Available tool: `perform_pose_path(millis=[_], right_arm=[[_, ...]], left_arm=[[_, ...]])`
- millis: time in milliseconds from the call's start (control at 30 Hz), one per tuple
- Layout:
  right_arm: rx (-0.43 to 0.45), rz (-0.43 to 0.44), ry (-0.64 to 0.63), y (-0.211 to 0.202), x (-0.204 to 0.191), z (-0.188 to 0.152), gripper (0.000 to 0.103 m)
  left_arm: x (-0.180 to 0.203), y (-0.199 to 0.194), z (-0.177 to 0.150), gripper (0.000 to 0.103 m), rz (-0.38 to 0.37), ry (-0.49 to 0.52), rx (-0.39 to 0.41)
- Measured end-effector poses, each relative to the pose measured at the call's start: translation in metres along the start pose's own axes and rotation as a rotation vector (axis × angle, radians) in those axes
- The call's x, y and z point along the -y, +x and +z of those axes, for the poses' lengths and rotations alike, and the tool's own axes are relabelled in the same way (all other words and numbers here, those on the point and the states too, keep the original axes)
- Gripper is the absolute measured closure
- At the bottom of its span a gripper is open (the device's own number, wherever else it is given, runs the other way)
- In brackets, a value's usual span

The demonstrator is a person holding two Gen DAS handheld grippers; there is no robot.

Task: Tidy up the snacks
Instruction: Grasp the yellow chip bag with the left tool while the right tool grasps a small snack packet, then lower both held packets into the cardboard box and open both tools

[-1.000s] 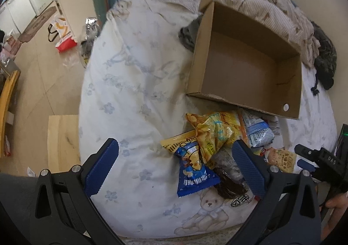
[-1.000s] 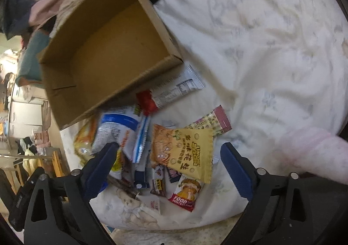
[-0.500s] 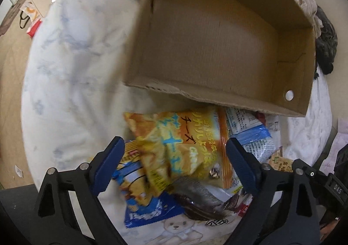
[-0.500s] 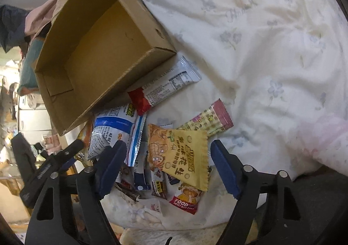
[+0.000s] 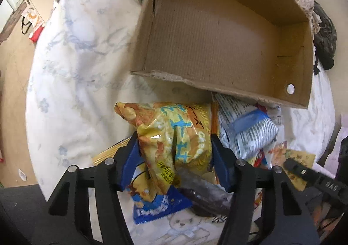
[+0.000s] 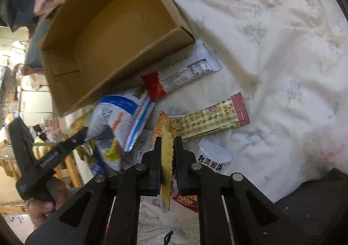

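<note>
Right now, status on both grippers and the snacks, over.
Left gripper closing, fingers on the yellow chip bag. Right gripper shut on the peanut packet. Box empty, open side clear. Other snacks piled in front of it.

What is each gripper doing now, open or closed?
Left gripper: just been closing, pads pressing the yellow chip bag.
Right gripper: shut on the peanut packet.

Yellow chip bag (image 5: 174, 136), brown cardboard box (image 5: 217, 34), pale floral sheet (image 5: 82, 55).
</note>
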State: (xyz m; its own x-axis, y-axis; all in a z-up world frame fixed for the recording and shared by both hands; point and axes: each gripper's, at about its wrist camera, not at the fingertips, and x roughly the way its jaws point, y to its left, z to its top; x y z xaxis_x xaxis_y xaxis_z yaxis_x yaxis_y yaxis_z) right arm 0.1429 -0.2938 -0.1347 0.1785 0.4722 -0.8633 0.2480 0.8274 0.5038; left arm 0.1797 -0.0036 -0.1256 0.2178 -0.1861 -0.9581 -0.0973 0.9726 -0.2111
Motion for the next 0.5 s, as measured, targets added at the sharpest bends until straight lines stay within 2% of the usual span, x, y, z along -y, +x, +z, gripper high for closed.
perform_pose_path(millis=[200,367,500], right_arm=[[0.123,0.051,-0.047,-0.040,-0.008,-0.013,0.093],[0.132,0.146,-0.065,-0.057,-0.019,-0.024,0.093],[0.164,0.198,-0.107,-0.069,-0.037,-0.019,0.093]], left_arm=[[-0.008,-0.048,-0.016,0.046,0.053,0.044,0.103],[-0.008,-0.088,-0.031,0.048,0.121,0.099,0.236],[-0.004,-0.114,-0.031,0.049,0.159,0.125,0.326]])
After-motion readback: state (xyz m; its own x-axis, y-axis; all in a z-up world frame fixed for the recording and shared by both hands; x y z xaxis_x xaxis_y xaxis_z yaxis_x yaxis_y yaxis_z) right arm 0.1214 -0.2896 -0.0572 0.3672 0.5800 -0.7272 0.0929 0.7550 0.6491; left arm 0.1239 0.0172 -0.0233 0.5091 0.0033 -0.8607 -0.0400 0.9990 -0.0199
